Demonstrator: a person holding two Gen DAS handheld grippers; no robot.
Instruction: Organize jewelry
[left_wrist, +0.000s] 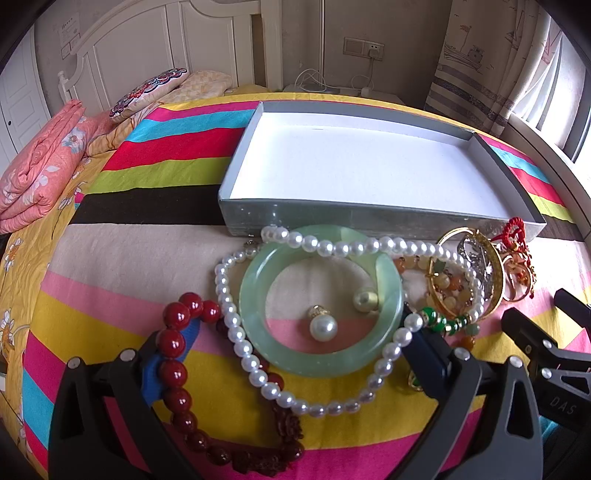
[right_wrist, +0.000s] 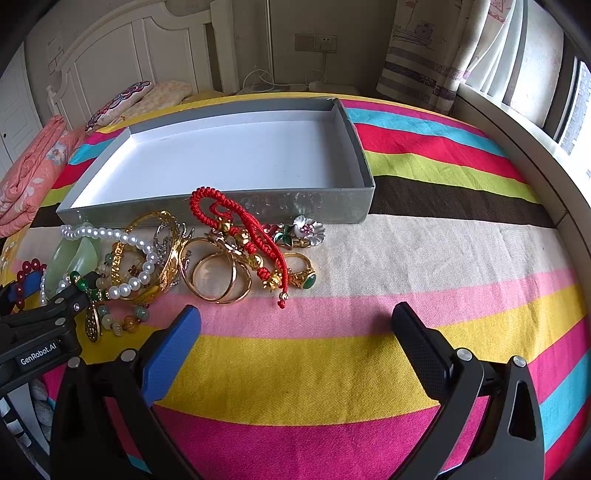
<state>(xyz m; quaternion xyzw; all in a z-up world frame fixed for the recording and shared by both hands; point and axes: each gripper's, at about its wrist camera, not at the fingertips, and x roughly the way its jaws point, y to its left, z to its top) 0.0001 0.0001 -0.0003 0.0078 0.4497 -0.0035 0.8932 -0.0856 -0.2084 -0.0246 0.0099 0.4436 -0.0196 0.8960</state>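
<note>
A pile of jewelry lies on the striped bedspread in front of an empty grey box (left_wrist: 236, 173) (right_wrist: 364, 184) with a white inside. In the left wrist view my left gripper (left_wrist: 295, 350) is open around the jade bangle (left_wrist: 258, 332), pearl necklace (left_wrist: 240, 347) and two pearl earrings (left_wrist: 323, 326); a red bead bracelet (left_wrist: 173, 343) drapes over its left finger. In the right wrist view my right gripper (right_wrist: 295, 328) is open and empty, just in front of gold bangles (right_wrist: 218, 273), a red cord bracelet (right_wrist: 236, 218), a green-stone ring (right_wrist: 304, 277) and a flower brooch (right_wrist: 308, 227).
The bed carries a folded pink quilt (left_wrist: 40, 166) and pillows (left_wrist: 147, 92) at the far left. A headboard, wall sockets and a curtain (left_wrist: 480, 55) stand behind. The bedspread right of the jewelry is bare (right_wrist: 443, 258).
</note>
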